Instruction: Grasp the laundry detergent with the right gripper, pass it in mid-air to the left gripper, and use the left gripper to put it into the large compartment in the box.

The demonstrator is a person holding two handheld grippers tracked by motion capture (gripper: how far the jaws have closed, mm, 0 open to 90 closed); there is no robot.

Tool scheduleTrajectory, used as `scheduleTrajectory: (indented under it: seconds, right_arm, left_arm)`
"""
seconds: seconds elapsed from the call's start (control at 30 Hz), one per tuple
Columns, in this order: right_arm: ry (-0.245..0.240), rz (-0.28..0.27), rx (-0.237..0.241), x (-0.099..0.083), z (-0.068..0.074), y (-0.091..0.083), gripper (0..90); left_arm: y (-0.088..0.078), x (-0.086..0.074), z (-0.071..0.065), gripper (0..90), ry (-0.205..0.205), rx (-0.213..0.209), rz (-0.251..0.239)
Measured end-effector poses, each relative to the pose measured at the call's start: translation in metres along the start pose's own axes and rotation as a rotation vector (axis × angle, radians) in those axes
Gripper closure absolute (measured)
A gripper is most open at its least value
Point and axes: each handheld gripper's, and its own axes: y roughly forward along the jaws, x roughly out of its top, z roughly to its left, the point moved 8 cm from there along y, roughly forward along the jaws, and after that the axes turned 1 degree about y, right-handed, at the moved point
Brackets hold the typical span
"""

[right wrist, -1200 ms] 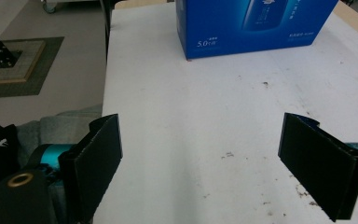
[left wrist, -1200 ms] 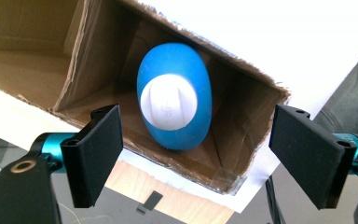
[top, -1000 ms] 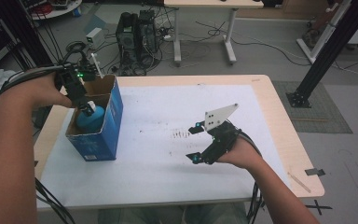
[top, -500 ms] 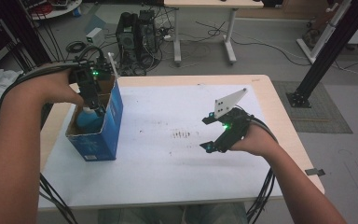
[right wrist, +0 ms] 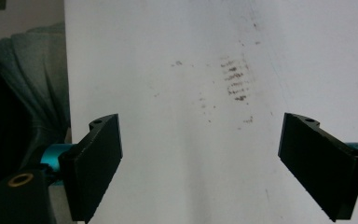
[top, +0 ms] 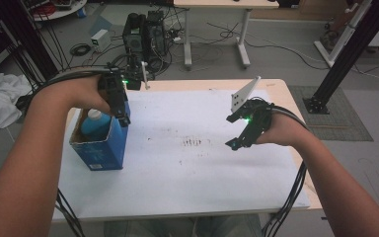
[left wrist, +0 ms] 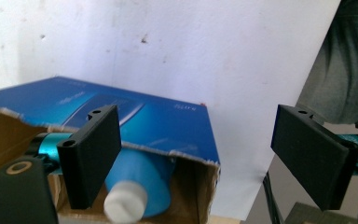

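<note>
Both arms reach forward, left tool (top: 121,106) and right tool (top: 239,131) gaping empty.

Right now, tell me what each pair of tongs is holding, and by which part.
Nothing is held. The left tongs stand open above the blue bottle in the blue box; the right tongs are open over the table.

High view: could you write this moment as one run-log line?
left tool: open, above blue cardboard box | blue plastic bottle with white cap: inside box | right tool: open, empty, over white table sheet
</note>
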Motion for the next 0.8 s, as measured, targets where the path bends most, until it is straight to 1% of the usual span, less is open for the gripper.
scheduleTrajectory:
  seconds: [0.07, 0.1, 0.17, 0.2, 0.23, 0.3, 0.33, 0.37, 0.43, 0.47, 0.5, 0.53, 0.57, 0.63, 0.67, 0.7, 0.8]
  right_arm:
    - [0.007, 0.023, 0.006, 0.0, -0.002, -0.002, 12.7]
    - [0.006, 0.03, -0.009, 0.0, -0.004, -0.003, 12.7]
    - [0.003, 0.045, 0.013, 0.0, -0.003, -0.003, 12.7]
    - [-0.004, 0.053, 0.008, 0.001, -0.004, -0.002, 12.7]
    - [-0.022, 0.055, 0.005, 0.001, -0.006, -0.002, 12.7]
    - [-0.02, 0.073, 0.016, 0.001, -0.005, 0.0, 12.7]
    - [-0.028, 0.078, 0.011, 0.0, -0.005, 0.0, 12.7]
    - [-0.023, 0.088, 0.023, -0.001, -0.004, 0.001, 12.7]
    - [-0.023, 0.106, 0.027, -0.003, -0.005, 0.003, 12.7]
    - [-0.021, 0.114, 0.02, -0.004, -0.005, 0.003, 12.7]
    - [-0.02, 0.115, 0.018, -0.004, -0.005, 0.004, 12.7]
    - [-0.016, 0.114, 0.018, -0.004, -0.005, 0.004, 12.7]
    - [-0.017, 0.112, 0.019, -0.004, -0.005, 0.004, 12.7]
    - [-0.019, 0.111, 0.016, -0.004, -0.005, 0.003, 12.7]
    - [-0.014, 0.108, 0.013, -0.003, -0.005, 0.003, 12.7]
    - [-0.01, 0.108, 0.016, -0.003, -0.005, 0.003, 12.7]
    - [-0.01, 0.111, 0.015, -0.003, -0.006, 0.003, 12.7]
  left_arm:
    - [0.005, 0.007, -0.002, 16.0, 0.016, -0.006, 0.001]
    - [0.008, 0.011, -0.004, 15.9, 0.022, -0.011, 0.004]
    - [0.014, 0.017, -0.007, 16.0, 0.039, -0.02, 0.017]
    - [0.017, 0.02, -0.008, 15.9, 0.05, -0.02, 0.022]
    - [0.02, 0.022, -0.009, 16.0, 0.057, -0.024, 0.027]
    - [0.025, 0.028, -0.012, 16.0, 0.065, -0.032, 0.029]
    - [0.027, 0.03, -0.012, 15.9, 0.067, -0.033, 0.026]
    - [0.029, 0.032, -0.012, 16.0, 0.075, -0.03, 0.022]
    - [0.033, 0.034, -0.012, 16.0, 0.074, -0.033, 0.027]
    - [0.035, 0.034, -0.012, 16.0, 0.069, -0.039, 0.027]
    - [0.037, 0.034, -0.011, 16.0, 0.073, -0.033, 0.027]
    - [0.039, 0.034, -0.01, 16.0, 0.068, -0.032, 0.029]
    - [0.041, 0.035, -0.011, 16.0, 0.055, -0.036, 0.028]
    - [0.043, 0.035, -0.011, 15.9, 0.055, -0.041, 0.02]
    - [0.043, 0.034, -0.011, 16.0, 0.064, -0.037, 0.021]
    - [0.044, 0.034, -0.011, 15.9, 0.066, -0.042, 0.016]
    - [0.043, 0.035, -0.009, 16.0, 0.071, -0.036, 0.019]
